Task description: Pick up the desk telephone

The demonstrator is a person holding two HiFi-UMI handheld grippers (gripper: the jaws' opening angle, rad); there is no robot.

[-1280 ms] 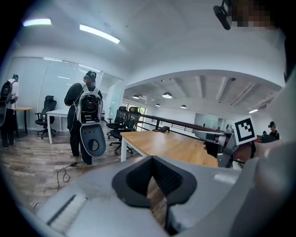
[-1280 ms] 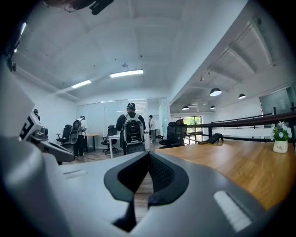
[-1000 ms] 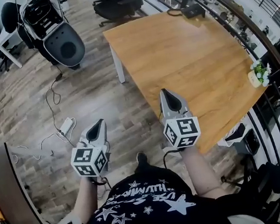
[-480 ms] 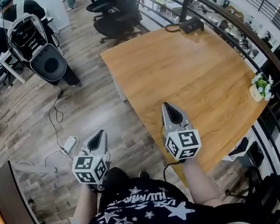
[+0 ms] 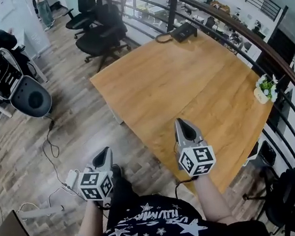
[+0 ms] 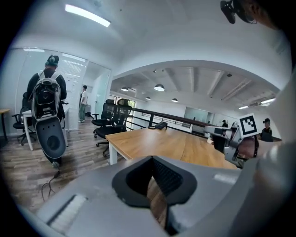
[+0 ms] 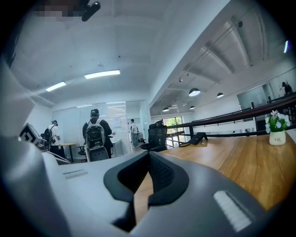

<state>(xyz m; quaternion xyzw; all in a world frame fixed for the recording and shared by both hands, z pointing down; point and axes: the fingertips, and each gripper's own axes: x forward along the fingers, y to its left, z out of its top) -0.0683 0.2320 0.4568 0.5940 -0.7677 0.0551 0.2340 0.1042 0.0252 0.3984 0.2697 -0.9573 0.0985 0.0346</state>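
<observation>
The black desk telephone [image 5: 184, 31] sits at the far corner of the wooden table [image 5: 186, 82], with a coiled cord beside it. It is small and distant in the left gripper view [image 6: 161, 125] and the right gripper view [image 7: 198, 138]. My right gripper [image 5: 181, 122] hovers over the table's near edge, shut and holding nothing. To the left of the table, my left gripper [image 5: 104, 151] hangs over the wood floor, its jaws together and empty. Both point toward the table, far short of the phone.
A small potted plant [image 5: 265, 89] stands at the table's right edge, next to a dark railing [image 5: 268, 55]. Black office chairs [image 5: 101, 34] stand beyond the table's far left corner. A grey machine [image 5: 11, 84] and a white power strip [image 5: 72, 178] with cables are on the floor at left.
I have walked forward along the table: both grippers have advanced, and the table and phone have slid left and nearer in the head view. Both jaws have stayed together.
</observation>
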